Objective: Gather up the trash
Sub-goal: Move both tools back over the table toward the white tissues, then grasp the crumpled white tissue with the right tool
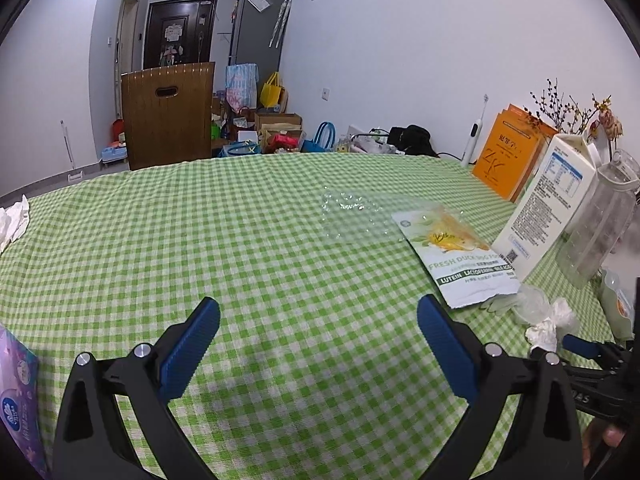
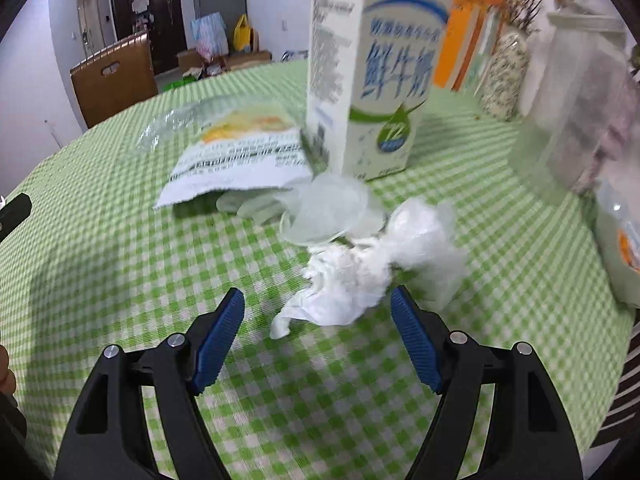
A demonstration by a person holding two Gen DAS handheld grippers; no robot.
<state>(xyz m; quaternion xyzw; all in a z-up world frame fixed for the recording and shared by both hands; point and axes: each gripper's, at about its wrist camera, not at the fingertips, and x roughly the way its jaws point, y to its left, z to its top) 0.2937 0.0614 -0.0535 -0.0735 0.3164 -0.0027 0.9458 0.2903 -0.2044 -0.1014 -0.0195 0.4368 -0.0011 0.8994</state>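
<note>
A crumpled white tissue (image 2: pixel 340 284) lies on the green checked tablecloth (image 2: pixel 120 264), just ahead of my open right gripper (image 2: pixel 318 308), between its blue fingers. Behind it lie a clear plastic lid (image 2: pixel 328 208) and a torn snack bag (image 2: pixel 240 152). In the left wrist view the tissue (image 1: pixel 548 326), the snack bag (image 1: pixel 460 256) and a clear wrapper (image 1: pixel 348 216) lie to the right. My left gripper (image 1: pixel 318 314) is open and empty over bare cloth. The right gripper's fingertip (image 1: pixel 580 344) shows at the far right.
A milk carton (image 2: pixel 376 64) stands behind the trash, with a clear plastic jug (image 2: pixel 576 92) and an orange box (image 1: pixel 508 152) beside it. A tissue pack (image 1: pixel 16 396) sits at the near left and another crumpled tissue (image 1: pixel 14 220) at the table's left edge.
</note>
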